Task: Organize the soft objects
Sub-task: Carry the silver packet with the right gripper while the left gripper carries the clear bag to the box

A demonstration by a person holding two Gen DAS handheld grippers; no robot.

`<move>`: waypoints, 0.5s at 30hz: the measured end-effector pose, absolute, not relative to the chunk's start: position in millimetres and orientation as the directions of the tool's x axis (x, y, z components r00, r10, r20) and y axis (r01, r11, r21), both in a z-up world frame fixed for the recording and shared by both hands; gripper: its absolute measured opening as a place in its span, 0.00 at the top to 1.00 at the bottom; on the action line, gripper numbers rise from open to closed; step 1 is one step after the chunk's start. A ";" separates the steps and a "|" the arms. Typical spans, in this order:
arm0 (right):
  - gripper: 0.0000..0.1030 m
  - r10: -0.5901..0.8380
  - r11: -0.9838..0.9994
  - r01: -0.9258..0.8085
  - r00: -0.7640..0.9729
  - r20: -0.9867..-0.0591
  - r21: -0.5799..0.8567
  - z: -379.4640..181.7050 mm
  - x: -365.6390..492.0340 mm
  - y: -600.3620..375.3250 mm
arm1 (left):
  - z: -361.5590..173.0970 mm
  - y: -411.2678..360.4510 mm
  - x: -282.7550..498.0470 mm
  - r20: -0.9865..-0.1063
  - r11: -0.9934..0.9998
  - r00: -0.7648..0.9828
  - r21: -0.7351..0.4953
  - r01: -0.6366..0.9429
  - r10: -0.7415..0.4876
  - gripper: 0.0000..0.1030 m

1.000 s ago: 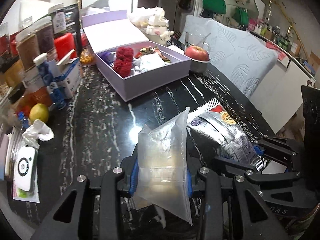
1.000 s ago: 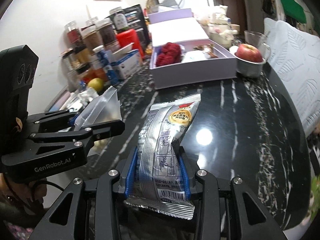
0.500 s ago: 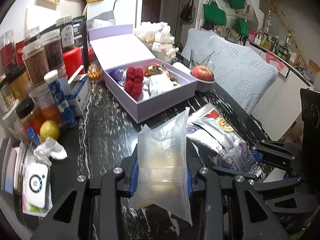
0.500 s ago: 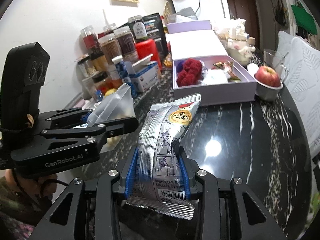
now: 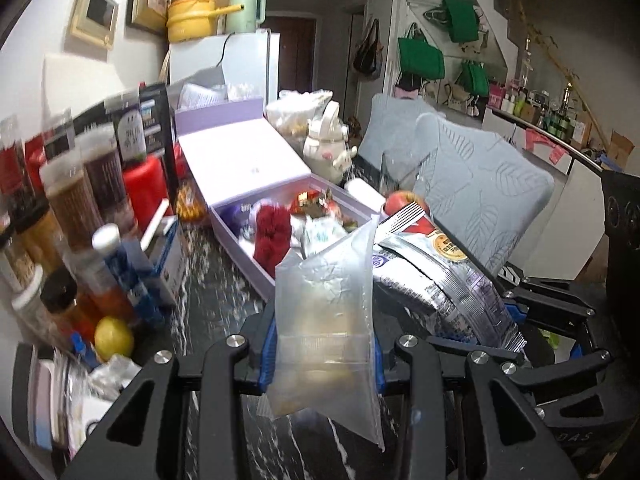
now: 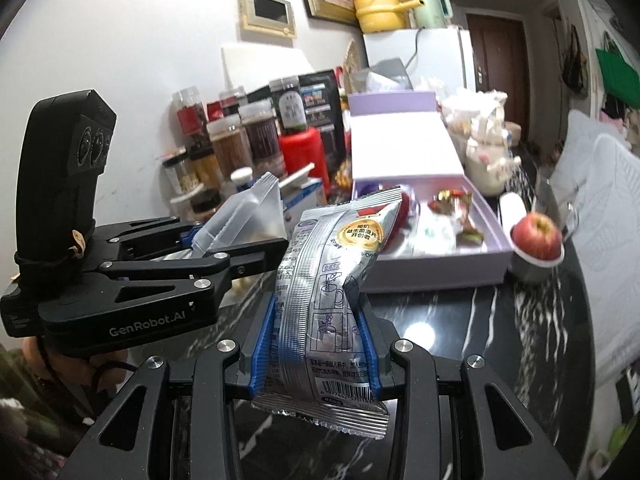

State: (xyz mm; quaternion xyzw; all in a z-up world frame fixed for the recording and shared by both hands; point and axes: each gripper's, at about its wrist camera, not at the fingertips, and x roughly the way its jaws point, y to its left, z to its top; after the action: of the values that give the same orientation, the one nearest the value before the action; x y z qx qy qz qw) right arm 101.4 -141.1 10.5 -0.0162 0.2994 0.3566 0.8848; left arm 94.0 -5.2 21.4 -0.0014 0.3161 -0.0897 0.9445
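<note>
My left gripper point(image 5: 322, 354) is shut on a clear plastic pouch point(image 5: 326, 312) and holds it above the black marble table. The pouch also shows in the right wrist view point(image 6: 250, 216). My right gripper point(image 6: 314, 354) is shut on a silver snack packet point(image 6: 334, 280), which also shows in the left wrist view point(image 5: 440, 280). The two grippers are side by side, left gripper point(image 6: 240, 248) to the left. Ahead stands an open lilac box point(image 5: 240, 244) holding a red fluffy item point(image 5: 274, 236) and wrapped items. The box also shows in the right wrist view point(image 6: 436, 270).
Jars, bottles and a red canister point(image 5: 146, 188) line the left wall. A lemon point(image 5: 114, 338) lies at the left. An apple in a metal cup point(image 6: 536, 246) stands right of the box. A white teapot point(image 5: 328, 148) is behind it. A padded chair point(image 5: 480, 200) is at the right.
Both grippers have risen with their packets, so the views look more level across the table. The box now sits lower behind the held packets. Both grips are unchanged.
</note>
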 end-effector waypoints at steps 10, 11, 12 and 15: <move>0.64 0.627 0.741 -0.654 0.593 -0.506 0.151 43.6 139.4 -136.0 | 51.2 -1.6 133.0 -0.547 0.979 0.815 -0.043 0.201 -0.192 0.65; 0.64 0.624 0.743 -0.654 0.599 -0.501 0.143 47.5 145.3 -134.8 | 53.8 -0.4 139.2 -0.543 0.979 0.817 -0.040 0.202 -0.191 0.65; 0.64 0.619 0.747 -0.652 0.609 -0.497 0.131 51.5 151.6 -133.4 | 56.5 0.2 144.7 -0.539 0.979 0.821 -0.036 0.203 -0.190 0.65; 0.64 0.601 0.760 -0.643 0.635 -0.485 0.099 61.1 167.2 -130.6 | 63.3 3.6 162.1 -0.529 0.980 0.829 -0.026 0.200 -0.183 0.65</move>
State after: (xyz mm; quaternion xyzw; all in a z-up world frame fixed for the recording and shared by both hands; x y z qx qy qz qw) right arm 167.2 -130.6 61.1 -0.0417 0.2528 0.3442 0.9033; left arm 162.1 3.6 63.3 0.0153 0.2751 -0.0999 0.9561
